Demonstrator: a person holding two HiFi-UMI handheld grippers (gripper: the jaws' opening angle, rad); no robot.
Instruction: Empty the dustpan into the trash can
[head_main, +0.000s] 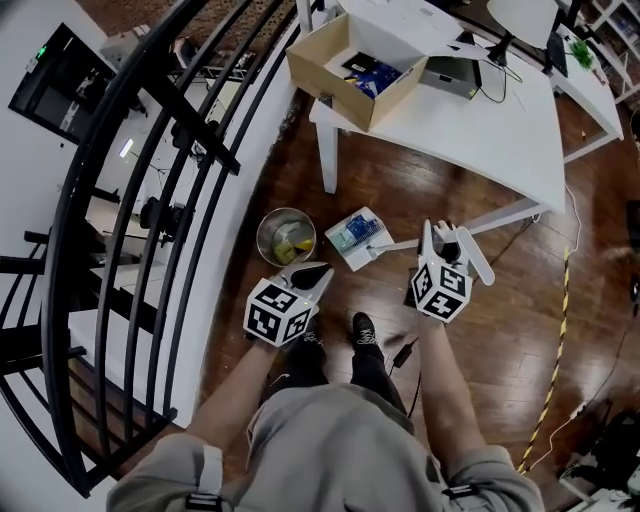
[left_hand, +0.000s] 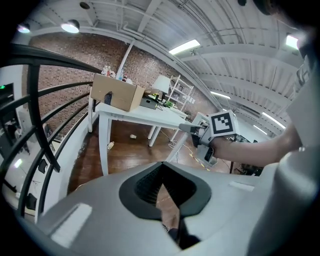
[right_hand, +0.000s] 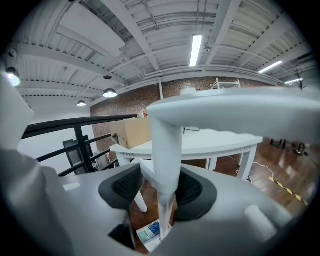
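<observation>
While the left gripper (head_main: 320, 272) idles, jaws pressed together on nothing, the right gripper (head_main: 443, 238) has its jaws pinching the dustpan (head_main: 358, 238) by its handle (head_main: 398, 245). It lies left of those jaws, long axis running left-right back to them. Trash can (head_main: 268, 222) stands just beside it, further left, nearer the left gripper. My read: carry left over the rim, tip.

The trash can (head_main: 286, 236) stands on the floor (head_main: 490, 330) ahead of me, the dustpan (head_main: 358, 238) just right of it, perhaps lifted. Behind them the table (head_main: 480, 130) carries a box (head_main: 328, 78) at its left end.
</observation>
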